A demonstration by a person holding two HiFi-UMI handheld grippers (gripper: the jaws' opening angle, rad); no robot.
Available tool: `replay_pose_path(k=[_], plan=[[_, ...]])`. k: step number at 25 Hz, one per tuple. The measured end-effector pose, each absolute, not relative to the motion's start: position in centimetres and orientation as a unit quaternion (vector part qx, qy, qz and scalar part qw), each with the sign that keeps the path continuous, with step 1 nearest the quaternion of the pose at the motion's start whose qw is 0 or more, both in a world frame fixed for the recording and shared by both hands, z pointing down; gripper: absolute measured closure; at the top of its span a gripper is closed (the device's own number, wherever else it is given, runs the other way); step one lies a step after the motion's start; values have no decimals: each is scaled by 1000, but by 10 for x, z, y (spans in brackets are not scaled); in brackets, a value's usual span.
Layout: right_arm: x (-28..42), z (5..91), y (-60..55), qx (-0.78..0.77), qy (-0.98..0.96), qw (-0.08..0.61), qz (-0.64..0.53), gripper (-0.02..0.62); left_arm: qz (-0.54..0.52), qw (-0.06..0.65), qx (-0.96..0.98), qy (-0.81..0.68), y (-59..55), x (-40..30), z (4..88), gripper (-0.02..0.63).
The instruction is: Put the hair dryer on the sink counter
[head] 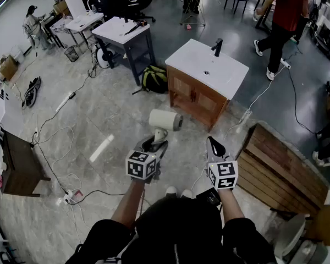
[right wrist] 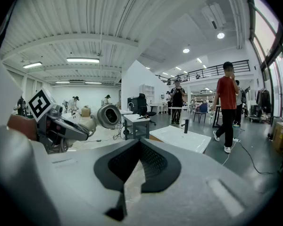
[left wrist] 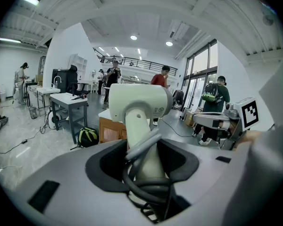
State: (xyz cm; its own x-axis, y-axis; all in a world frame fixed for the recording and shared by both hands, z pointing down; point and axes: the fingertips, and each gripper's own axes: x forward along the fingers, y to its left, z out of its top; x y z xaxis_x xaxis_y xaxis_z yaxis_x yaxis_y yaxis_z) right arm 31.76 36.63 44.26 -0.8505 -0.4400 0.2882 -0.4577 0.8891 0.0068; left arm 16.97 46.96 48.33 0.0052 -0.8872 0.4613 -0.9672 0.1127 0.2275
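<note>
A white hair dryer is held up in front of me, its barrel lying sideways and its handle down between the jaws of my left gripper. In the left gripper view, the left gripper is shut on the hair dryer at its handle, with the grey cord looped there too. My right gripper hangs beside it, shut and empty. In the right gripper view, the right gripper shows only a thin slit. The sink counter, a white top with a black faucet on a wooden cabinet, stands across the floor ahead.
A grey table and a green-black backpack stand left of the sink counter. Wooden slatted panels lie at the right. Cables and a power strip trail over the floor. A person in a red shirt walks at the back right.
</note>
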Motion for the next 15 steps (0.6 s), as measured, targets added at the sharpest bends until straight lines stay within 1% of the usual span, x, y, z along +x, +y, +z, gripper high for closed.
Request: replay_pose_path(k=[5,15], plan=[[313,438,368,236,-964,116,47,591,82,257,662,-699,472,163,484,407],[308,440,365,251,-959,119,45,591,79,259,665,-696,471,153,488,407]])
